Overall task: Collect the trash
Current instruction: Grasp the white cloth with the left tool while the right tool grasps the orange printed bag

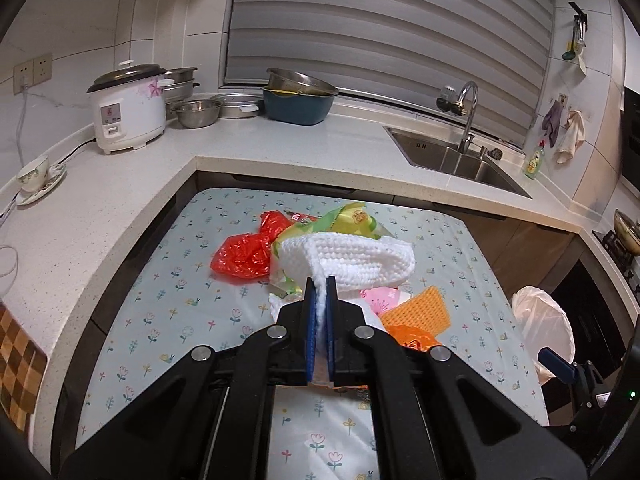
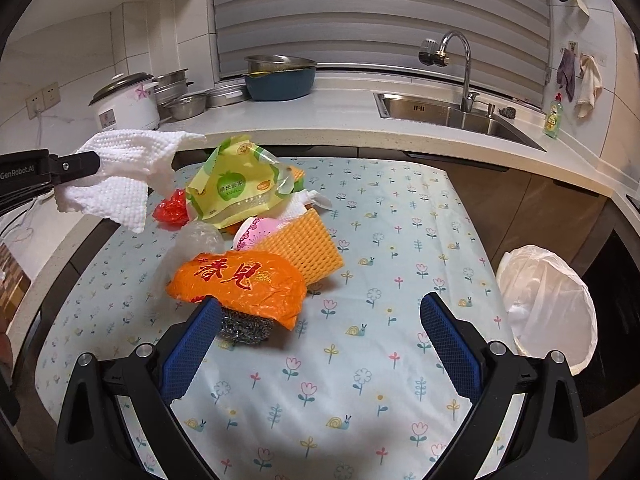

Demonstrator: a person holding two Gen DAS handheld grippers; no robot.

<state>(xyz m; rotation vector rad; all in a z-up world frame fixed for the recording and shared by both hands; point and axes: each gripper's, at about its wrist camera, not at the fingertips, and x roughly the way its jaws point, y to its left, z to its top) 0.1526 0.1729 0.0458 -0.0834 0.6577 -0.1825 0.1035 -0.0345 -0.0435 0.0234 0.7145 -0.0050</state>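
Left wrist view: we log the left gripper [image 1: 319,286] clamped on one white paper towel [image 1: 352,258]; right gripper [image 2: 320,312] wide open, empty; one lined bin [image 2: 548,304], two orange items.

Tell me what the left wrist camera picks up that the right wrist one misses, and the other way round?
Only the left wrist view shows the teacup on its saucer at the counter's left end and the left gripper from behind, shut on the white cloth. Only the right wrist view shows the steel scouring pad beneath the orange bag and the right gripper, open and empty. Both show the rice cooker, sink, lined bin and trash pile.
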